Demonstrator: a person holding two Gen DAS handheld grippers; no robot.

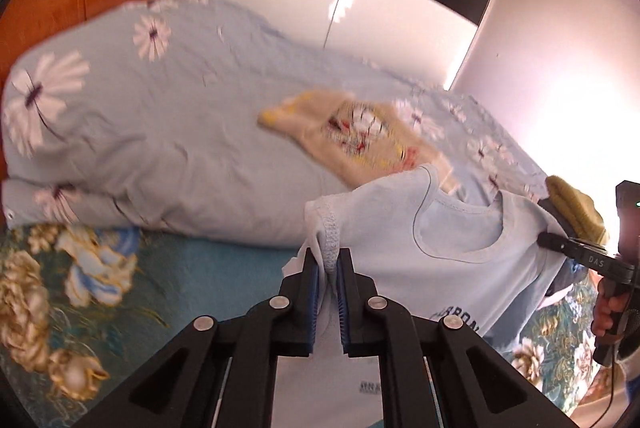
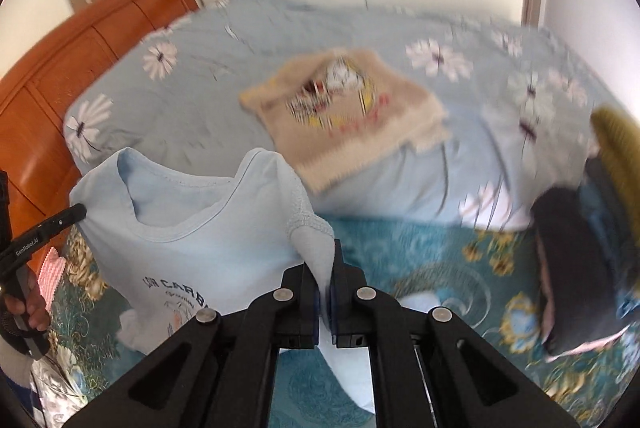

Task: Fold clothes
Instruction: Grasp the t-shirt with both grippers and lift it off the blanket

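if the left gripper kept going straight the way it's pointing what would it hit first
The left gripper is shut on the sleeve of the light blue T-shirt, so that cloth comes first. Beyond it, probably the folded blue floral quilt on the bed, though depth is hard to judge.

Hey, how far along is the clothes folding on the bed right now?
Done: a beige sweater lies folded on the floral quilt. In hand: the light blue T-shirt hangs unfolded, its shoulders pinched by the left gripper and right gripper. Left: folding it, plus a dark pile nearby.
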